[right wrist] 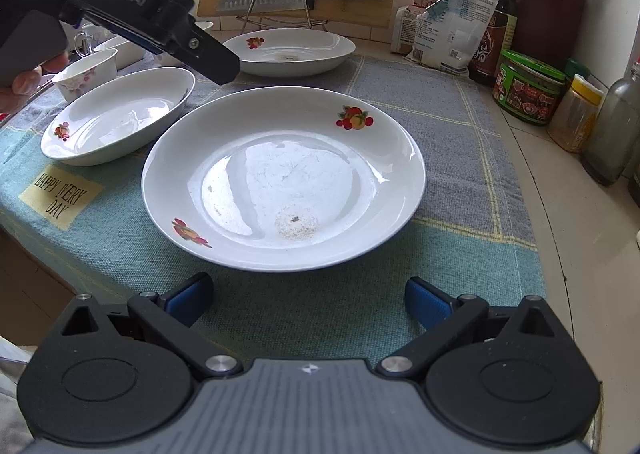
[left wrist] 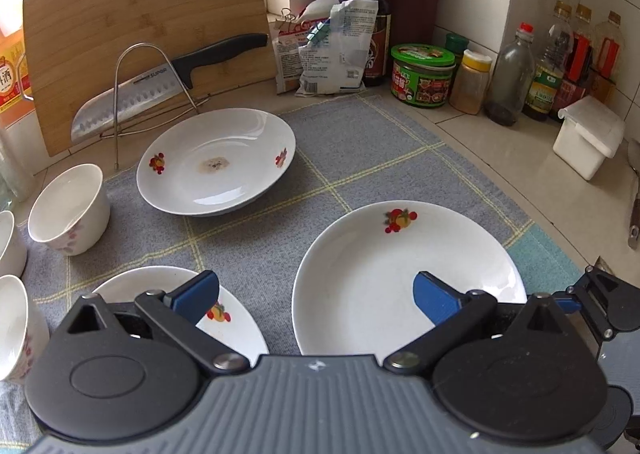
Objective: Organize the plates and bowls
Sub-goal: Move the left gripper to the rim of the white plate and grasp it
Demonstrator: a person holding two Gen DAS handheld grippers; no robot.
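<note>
**Both grippers open over three plates on the checked cloth**

Left gripper [left wrist: 316, 298]: jaws spread wide, nothing between them. In the left wrist view one blue fingertip sits over the small plate [left wrist: 240, 328] at lower left of the frame, the other over the large plate [left wrist: 384, 266] at lower right. Contact with either cannot be told.

Right gripper [right wrist: 308, 300]: jaws spread wide, empty, low in the right wrist frame, just short of the large plate's [right wrist: 280, 174] near rim. That plate fills the frame centre; a brownish speckled patch shows on its base.

Far plate [left wrist: 216, 162]: upper centre of the left wrist frame, apart from the other two, with a brown stain at its middle. It stands just in front of the wire rack [left wrist: 152, 94] holding a knife [left wrist: 132, 94], with the wooden cutting board [left wrist: 140, 14] behind.

Bowls: one white floral bowl [left wrist: 70, 210] at left centre, upright on the cloth edge; more bowls are cut off at the far left edge.

All plates rest on the grey-and-teal cloth [left wrist: 360, 150] on the worktop [left wrist: 500, 158]. Sauce bottles and jars crowd the upper right.
</note>
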